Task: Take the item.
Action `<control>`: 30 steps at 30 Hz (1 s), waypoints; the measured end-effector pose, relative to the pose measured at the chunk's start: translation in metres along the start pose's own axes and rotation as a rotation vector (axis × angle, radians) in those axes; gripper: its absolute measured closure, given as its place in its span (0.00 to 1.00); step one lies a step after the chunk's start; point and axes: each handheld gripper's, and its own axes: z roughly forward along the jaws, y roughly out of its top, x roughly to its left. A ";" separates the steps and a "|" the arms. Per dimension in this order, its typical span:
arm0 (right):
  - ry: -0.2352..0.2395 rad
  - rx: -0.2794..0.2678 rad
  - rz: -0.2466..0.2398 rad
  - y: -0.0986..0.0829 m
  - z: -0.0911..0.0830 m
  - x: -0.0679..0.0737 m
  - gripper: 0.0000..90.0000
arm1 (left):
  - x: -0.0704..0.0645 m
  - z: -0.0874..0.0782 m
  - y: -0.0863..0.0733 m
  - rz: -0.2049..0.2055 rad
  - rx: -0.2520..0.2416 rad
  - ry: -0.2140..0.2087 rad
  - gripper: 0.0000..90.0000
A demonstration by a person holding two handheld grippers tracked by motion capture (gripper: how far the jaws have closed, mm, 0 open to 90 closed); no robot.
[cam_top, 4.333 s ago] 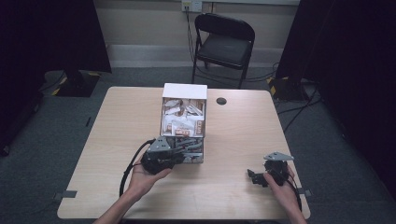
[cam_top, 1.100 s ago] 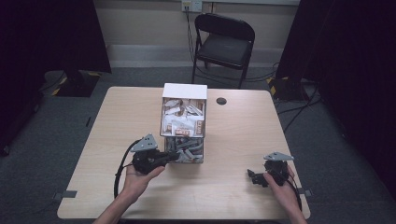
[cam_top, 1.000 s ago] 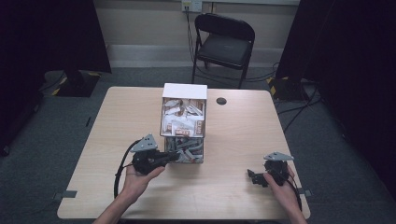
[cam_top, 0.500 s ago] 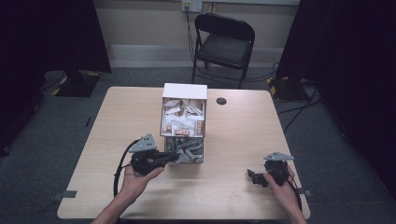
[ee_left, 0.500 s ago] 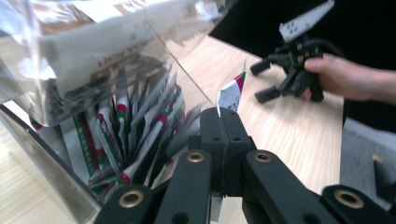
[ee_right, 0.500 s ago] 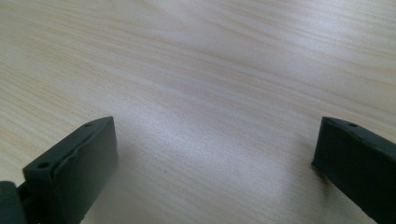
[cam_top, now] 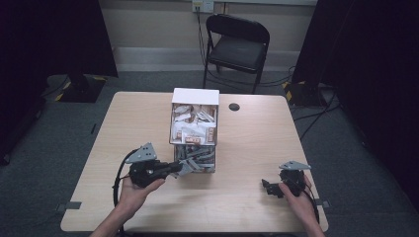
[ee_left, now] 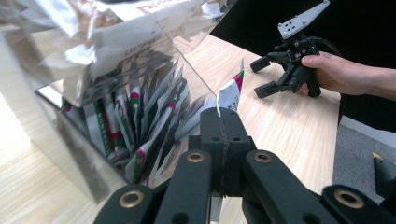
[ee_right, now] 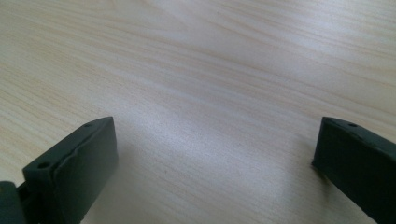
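Pale wood-grain laminate forms the worktop (cam_top: 247, 143) in the high view. A clear plastic two-tier dispenser box with a white back panel (cam_top: 194, 129) stands near its centre, the upper tier stocked with white-and-brown packets and the lower with slim sachets. The left hand-held gripper (cam_top: 174, 168) sits at the box's lower front opening. The right hand-held gripper (cam_top: 267, 187) rests well apart, near the worktop's right front corner. A black folding chair (cam_top: 237, 47) stands beyond the far edge.

Left gripper view: the jaws are closed on a thin white sachet with a red-and-green printed end (ee_left: 231, 95), its top edge projecting above the jaw tips. The sachet is just outside the box's clear wall, beside the upright row of similar sachets (ee_left: 140, 121). The right hand-held gripper (ee_left: 264, 74) appears farther off, jaws spread.

Right gripper view: both jaws stand wide apart over bare worktop, holding nothing.

Assessment: one sachet appears gripped and largely extracted; placement of it remains, and no destination is evident.
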 end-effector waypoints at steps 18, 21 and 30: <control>0.001 0.000 -0.001 0.000 0.000 0.000 0.00 | 0.015 -0.035 -0.005 -0.027 -0.033 0.054 1.00; 0.001 0.000 -0.001 0.000 0.000 0.000 0.00 | 0.017 -0.039 -0.007 -0.033 -0.030 0.060 1.00; 0.001 0.000 -0.001 0.000 0.000 0.000 0.00 | 0.027 -0.053 -0.008 -0.044 -0.036 0.092 1.00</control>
